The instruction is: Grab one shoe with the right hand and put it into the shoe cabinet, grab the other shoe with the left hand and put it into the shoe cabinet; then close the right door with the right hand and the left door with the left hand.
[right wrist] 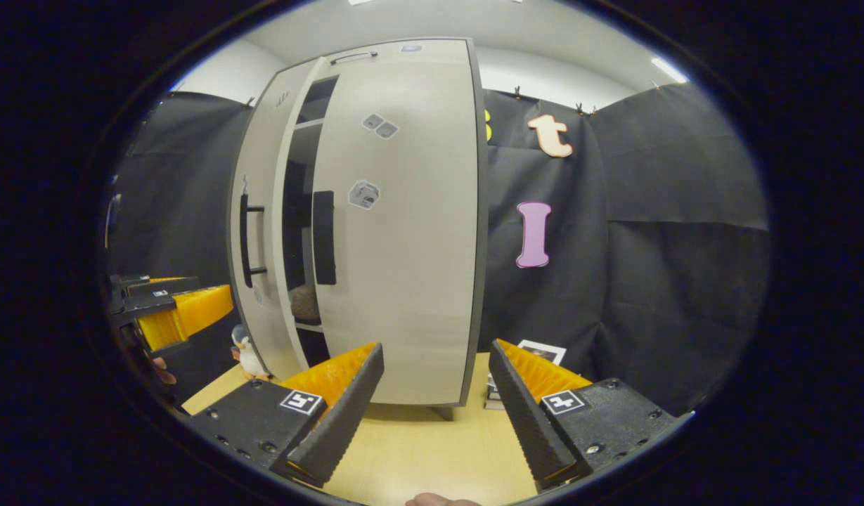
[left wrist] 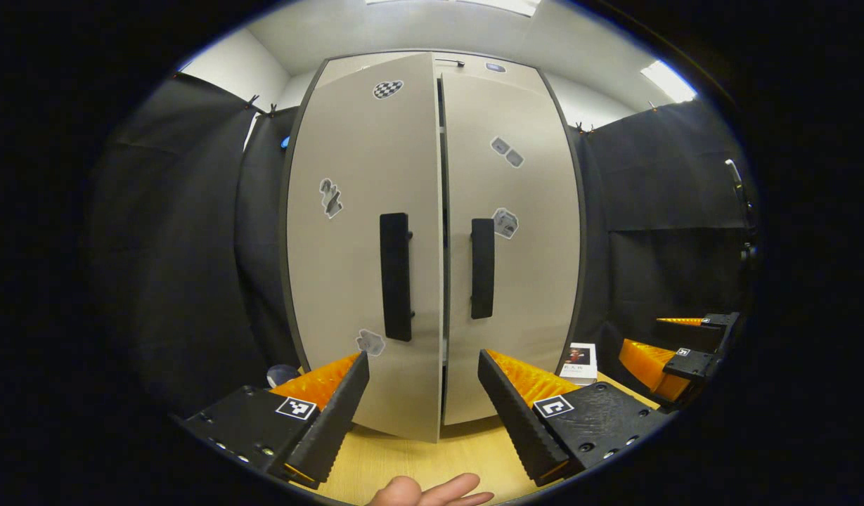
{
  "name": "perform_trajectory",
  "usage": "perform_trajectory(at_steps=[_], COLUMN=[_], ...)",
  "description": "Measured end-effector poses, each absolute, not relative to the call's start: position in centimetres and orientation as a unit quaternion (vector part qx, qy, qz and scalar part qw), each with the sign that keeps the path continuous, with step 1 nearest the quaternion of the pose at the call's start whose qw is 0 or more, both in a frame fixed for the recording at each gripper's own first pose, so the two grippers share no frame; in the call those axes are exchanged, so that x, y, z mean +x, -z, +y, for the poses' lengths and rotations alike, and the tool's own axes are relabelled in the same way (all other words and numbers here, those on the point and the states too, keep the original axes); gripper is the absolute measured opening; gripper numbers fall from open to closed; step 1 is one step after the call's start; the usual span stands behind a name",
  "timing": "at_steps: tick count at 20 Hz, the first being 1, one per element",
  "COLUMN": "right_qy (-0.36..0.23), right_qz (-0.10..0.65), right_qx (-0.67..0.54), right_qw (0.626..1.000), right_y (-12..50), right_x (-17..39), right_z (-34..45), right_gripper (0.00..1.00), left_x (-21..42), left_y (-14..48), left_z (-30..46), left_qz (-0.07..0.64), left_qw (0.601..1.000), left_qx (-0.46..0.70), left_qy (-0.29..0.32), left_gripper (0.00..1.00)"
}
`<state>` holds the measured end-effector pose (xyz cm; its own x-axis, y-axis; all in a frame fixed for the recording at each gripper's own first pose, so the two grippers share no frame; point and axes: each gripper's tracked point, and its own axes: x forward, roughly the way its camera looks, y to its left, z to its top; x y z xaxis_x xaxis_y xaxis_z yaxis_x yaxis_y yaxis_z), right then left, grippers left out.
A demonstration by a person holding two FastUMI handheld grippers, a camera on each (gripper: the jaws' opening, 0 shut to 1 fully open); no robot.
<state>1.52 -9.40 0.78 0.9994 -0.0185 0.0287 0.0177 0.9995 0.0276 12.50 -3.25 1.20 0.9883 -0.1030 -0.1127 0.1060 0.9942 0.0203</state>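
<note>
The pale grey shoe cabinet (left wrist: 523, 295) stands on the wooden table straight ahead in the left gripper view. Its left door (left wrist: 347, 253) is slightly ajar and sticks out past the right door (left wrist: 530, 211), which lies flat and closed. Each door has a black handle (left wrist: 395, 276). In the right gripper view the gap beside the right door (right wrist: 403, 246) shows shelves and a brownish shoe (right wrist: 305, 303) inside. My left gripper (left wrist: 424, 400) is open just before the left door's lower edge. My right gripper (right wrist: 435, 397) is open and holds nothing, off the cabinet's right front.
A small white booklet (left wrist: 579, 362) leans by the cabinet's right foot. A small toy bird (right wrist: 247, 355) stands on the table (right wrist: 417, 450) at the cabinet's left. Black cloth walls close in on both sides. A fingertip (left wrist: 432, 492) shows at the bottom edge.
</note>
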Motion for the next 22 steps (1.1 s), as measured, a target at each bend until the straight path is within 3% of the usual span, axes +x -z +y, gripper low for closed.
perform_trajectory(at_steps=[4, 13, 22], right_qy=[-0.013, 0.001, -0.023], right_qz=[-0.006, -0.003, -0.032], right_qx=[-0.001, 0.004, -0.007], right_qw=[1.000, 1.000, 0.999], right_y=[0.2, -1.5, -2.0], right_x=[3.3, 4.6, 3.6], right_z=[-8.7, -5.7, -1.4], right_gripper=[0.99, 0.99, 0.98], left_x=[12.7, 13.0, 11.5], left_y=[-0.5, -0.8, 1.2], left_z=[-2.7, -1.4, -0.1], left_qz=[0.058, 0.030, 0.040], left_qw=[0.997, 0.997, 0.995], left_qx=[0.033, 0.045, 0.047], left_qy=[0.034, 0.060, 0.076], left_gripper=[0.96, 0.96, 0.96])
